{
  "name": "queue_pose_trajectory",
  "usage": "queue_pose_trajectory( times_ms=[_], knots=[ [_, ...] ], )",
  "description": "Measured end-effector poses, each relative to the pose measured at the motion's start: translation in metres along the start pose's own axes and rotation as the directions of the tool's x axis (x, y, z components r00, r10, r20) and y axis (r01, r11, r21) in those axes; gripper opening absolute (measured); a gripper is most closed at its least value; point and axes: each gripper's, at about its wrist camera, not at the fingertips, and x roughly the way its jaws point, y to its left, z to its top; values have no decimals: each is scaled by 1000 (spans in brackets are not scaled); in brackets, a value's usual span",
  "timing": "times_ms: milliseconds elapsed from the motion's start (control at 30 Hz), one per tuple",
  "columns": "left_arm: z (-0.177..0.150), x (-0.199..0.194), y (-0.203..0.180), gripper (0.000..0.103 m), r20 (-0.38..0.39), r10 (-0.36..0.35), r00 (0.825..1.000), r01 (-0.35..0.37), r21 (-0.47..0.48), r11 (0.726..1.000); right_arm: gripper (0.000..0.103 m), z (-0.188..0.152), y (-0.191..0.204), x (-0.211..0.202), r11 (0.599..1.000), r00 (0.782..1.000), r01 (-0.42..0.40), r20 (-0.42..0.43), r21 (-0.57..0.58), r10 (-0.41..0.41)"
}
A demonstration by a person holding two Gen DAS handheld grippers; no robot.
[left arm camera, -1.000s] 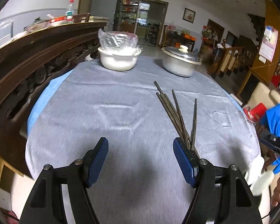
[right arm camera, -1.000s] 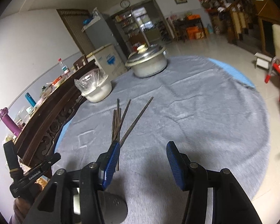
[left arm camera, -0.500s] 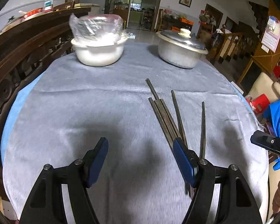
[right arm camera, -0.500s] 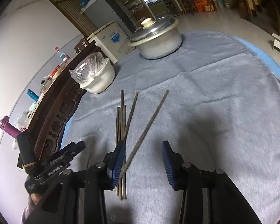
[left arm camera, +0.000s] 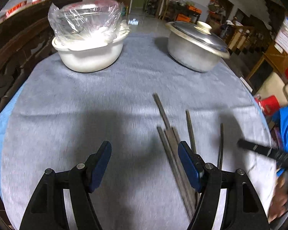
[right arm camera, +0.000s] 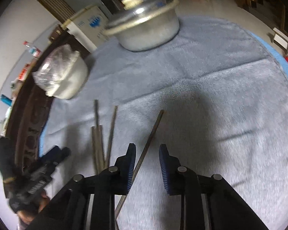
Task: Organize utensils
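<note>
Several dark metal chopsticks (left arm camera: 170, 140) lie bundled on the grey tablecloth, with two more lying apart to their right. My left gripper (left arm camera: 145, 164) is open and empty, its right finger just over the bundle. In the right wrist view the bundle (right arm camera: 98, 145) lies left of my right gripper (right arm camera: 146, 164), which is open. A single chopstick (right arm camera: 147, 143) lies on the cloth between its jaws, near the left finger. The jaws are not closed on it.
A white bowl with a plastic bag (left arm camera: 90, 46) and a lidded metal pot (left arm camera: 195, 49) stand at the far side of the round table (left arm camera: 86, 115). A dark carved wooden rail (left arm camera: 15, 48) runs along the left. The table's blue edge (right arm camera: 286, 67) is at the right.
Both grippers have moved forward and down toward the chopsticks. My right gripper has shifted so the lone chopstick now lies between its jaws.
</note>
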Motion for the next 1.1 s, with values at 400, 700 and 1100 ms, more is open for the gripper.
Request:
queue_pose_trajectory(
  times_ms=[400, 700, 1100],
  knots=[
    [78, 56, -16, 68, -266, 0, 964, -47, -169, 985, 27, 43, -1, 19, 993, 980, 111, -168, 39, -102],
    [79, 86, -20, 55, -391, -7, 920, -81, -209, 974, 26, 38, 10, 50, 979, 945, 201, -265, 9, -192],
    [77, 109, -49, 7, -394, 100, 914, -139, -71, 988, 6, 29, 31, 49, 952, 952, 254, -130, -173, -278]
  ],
)
